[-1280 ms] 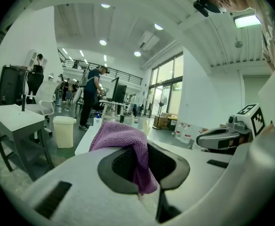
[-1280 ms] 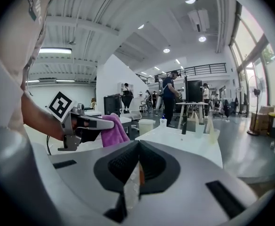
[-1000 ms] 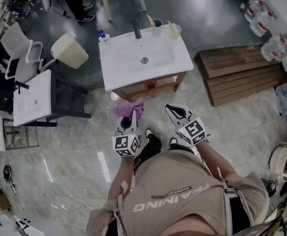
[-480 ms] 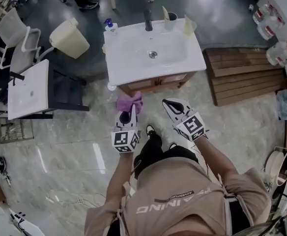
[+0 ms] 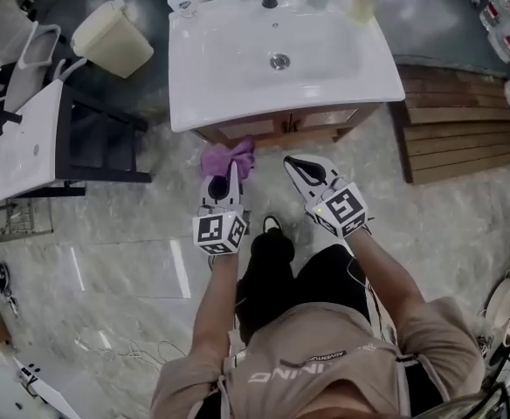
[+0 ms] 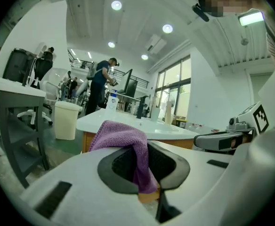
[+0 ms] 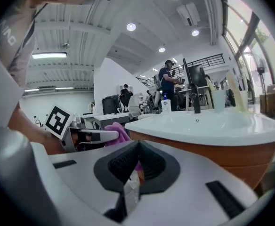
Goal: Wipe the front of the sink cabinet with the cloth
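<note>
Purple cloth (image 5: pixel 229 157) pinched in my left gripper (image 5: pixel 226 178), centre frame, just short of the sink cabinet (image 5: pixel 290 129) front. My right gripper (image 5: pixel 297 168) is closed and empty. Plan: press the cloth flat and wipe in level, overlapping strokes.

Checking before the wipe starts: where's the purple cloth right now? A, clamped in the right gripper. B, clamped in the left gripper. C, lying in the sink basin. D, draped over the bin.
B: the left gripper view shows the purple cloth pinched between the jaws of the left gripper, while the right gripper has its jaws together on nothing.
</note>
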Demonstrator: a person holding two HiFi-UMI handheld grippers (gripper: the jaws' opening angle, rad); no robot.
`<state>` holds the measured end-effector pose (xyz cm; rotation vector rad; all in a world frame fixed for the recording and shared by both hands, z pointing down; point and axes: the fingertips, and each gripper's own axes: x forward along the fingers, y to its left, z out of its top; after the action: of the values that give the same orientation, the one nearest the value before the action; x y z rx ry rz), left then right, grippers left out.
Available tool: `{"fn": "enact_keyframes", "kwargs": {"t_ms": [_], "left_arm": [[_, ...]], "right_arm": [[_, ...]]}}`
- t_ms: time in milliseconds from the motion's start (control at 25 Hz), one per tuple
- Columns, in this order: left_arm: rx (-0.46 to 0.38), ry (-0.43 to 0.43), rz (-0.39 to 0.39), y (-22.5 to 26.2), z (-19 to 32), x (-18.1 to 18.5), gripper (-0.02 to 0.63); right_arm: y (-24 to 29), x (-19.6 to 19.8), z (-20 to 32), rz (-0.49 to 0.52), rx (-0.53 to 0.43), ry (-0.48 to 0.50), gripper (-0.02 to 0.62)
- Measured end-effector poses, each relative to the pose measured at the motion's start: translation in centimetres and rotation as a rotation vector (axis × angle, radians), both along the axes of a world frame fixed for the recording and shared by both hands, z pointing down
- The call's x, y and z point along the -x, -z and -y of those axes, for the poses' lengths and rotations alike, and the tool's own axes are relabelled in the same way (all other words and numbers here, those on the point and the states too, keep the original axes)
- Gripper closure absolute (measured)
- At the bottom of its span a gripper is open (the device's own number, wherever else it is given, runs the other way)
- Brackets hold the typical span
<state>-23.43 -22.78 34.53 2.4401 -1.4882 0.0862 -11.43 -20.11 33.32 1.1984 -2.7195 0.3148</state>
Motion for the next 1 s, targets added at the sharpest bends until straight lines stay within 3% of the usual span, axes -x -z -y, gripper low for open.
{"fn": "enact_keyframes", "kwargs": {"t_ms": [320, 480, 600, 760, 1000], "left_arm": [[-0.005, -0.007, -0.008, -9.1, 2.1, 0.9, 0.569], [-0.001, 0.004, -0.032, -13.7, 2.7, 2.1, 0.569], [-0.013, 0.052, -0.040, -17.0, 3.7, 3.3, 0.569], [-0.094, 0.114, -0.034, -19.0, 5.5, 5.0, 0.569], [-0.166, 0.138, 0.015, -19.7, 7.1, 6.6, 0.569]], "right_arm": [[-10.0, 0.9, 1.2, 0.038, -0.044, 0.090, 0.584], [-15.9, 2.4, 1.9, -0.045, -0.092, 0.155, 0.584], [-20.9, 3.8, 2.1, -0.030, -0.070, 0.220, 0.584], [-25.9, 5.5, 2.0, -0.046, -0.099, 0.262, 0.584], [-28.9, 6.0, 1.7, -0.052, -0.144, 0.267, 0.584]]}}
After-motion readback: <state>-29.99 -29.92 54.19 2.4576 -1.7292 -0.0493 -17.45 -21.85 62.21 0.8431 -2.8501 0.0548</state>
